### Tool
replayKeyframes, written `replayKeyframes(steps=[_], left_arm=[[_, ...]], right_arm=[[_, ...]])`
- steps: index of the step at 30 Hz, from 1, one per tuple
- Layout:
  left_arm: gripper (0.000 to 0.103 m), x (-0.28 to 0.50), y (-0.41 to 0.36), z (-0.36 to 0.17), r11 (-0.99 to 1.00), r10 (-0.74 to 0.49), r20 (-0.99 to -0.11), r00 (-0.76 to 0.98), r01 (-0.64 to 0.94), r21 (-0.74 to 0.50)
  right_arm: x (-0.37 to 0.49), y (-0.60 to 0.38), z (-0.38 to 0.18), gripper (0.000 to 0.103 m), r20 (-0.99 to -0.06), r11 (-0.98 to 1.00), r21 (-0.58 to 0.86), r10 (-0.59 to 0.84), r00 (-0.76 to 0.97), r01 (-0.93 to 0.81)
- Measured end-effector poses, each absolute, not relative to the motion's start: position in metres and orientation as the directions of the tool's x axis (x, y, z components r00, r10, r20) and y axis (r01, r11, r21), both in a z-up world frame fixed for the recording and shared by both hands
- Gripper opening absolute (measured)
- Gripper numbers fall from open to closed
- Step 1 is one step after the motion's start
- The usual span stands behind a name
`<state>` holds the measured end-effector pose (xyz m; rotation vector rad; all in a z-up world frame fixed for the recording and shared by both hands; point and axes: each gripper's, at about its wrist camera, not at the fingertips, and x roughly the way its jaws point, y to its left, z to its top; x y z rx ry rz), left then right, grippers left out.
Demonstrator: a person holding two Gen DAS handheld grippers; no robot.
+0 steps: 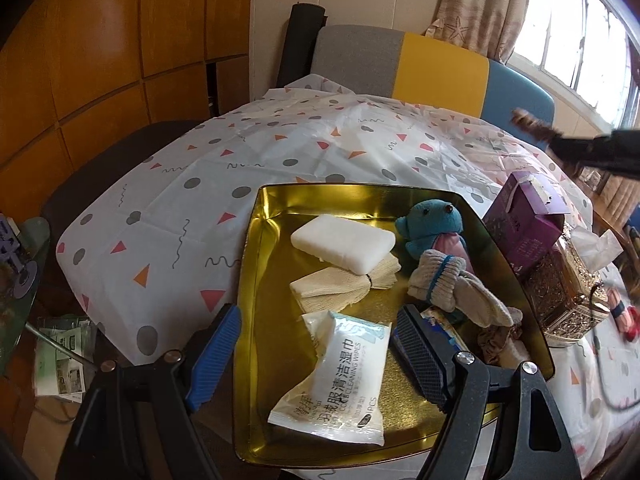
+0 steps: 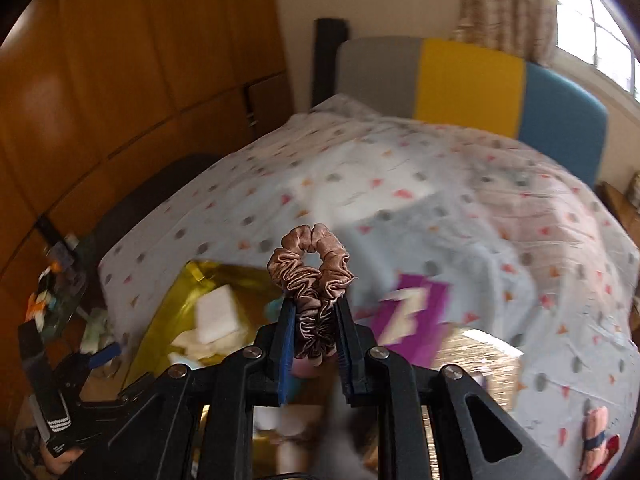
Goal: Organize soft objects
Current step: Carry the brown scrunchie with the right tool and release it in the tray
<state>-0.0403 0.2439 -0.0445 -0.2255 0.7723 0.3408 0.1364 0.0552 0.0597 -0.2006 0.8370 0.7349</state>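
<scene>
A gold tray [image 1: 256, 248] sits on the patterned tablecloth. It holds a white sponge [image 1: 342, 243], a cream cloth bundle [image 1: 344, 284], a teal plush toy [image 1: 432, 224], grey socks [image 1: 448, 280] and a wipes pack [image 1: 340, 376]. My left gripper [image 1: 320, 344] is open over the tray's near end, with the wipes pack between its fingers. My right gripper [image 2: 314, 308] is shut on a brown satin scrunchie [image 2: 310, 268], held in the air above the tray [image 2: 168, 312]. It also shows at the right edge of the left wrist view [image 1: 536, 128].
A purple box [image 1: 524, 220] and an ornate gold tissue box [image 1: 568, 284] stand right of the tray. A red and pink soft item [image 2: 598, 440] lies on the cloth further right. A chair back [image 1: 440, 68] stands behind the table. A glass side table [image 1: 20, 280] is at left.
</scene>
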Motion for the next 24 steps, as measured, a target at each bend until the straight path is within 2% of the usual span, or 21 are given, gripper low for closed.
replayKeyframes(steps=[9, 15, 20, 24], left_arm=[[0.080, -0.050, 0.253, -0.044, 0.901, 0.258, -0.698, 0.668, -0.428, -0.077], [0.080, -0.052, 0.256, -0.045, 0.895, 0.268, -0.695, 0.667, -0.439, -0.076], [0.080, -0.051, 0.256, -0.049, 0.897, 0.263, -0.706, 0.657, -0.436, -0.072], [0.080, -0.050, 0.252, -0.050, 0.901, 0.256, -0.708, 0.658, -0.428, -0.072]], right_arm=[[0.096, 0.126, -0.030, 0.017, -0.833, 0.650, 0.202, 0.507, 0.220, -0.733], [0.086, 0.144, -0.080, 0.018, -0.878, 0.655, 0.224, 0.457, 0.143, -0.722], [0.088, 0.146, -0.095, 0.022, -0.885, 0.671, 0.227, 0.444, 0.138, -0.706], [0.088, 0.142, -0.095, 0.034, -0.880, 0.676, 0.247, 0.457, 0.132, -0.695]])
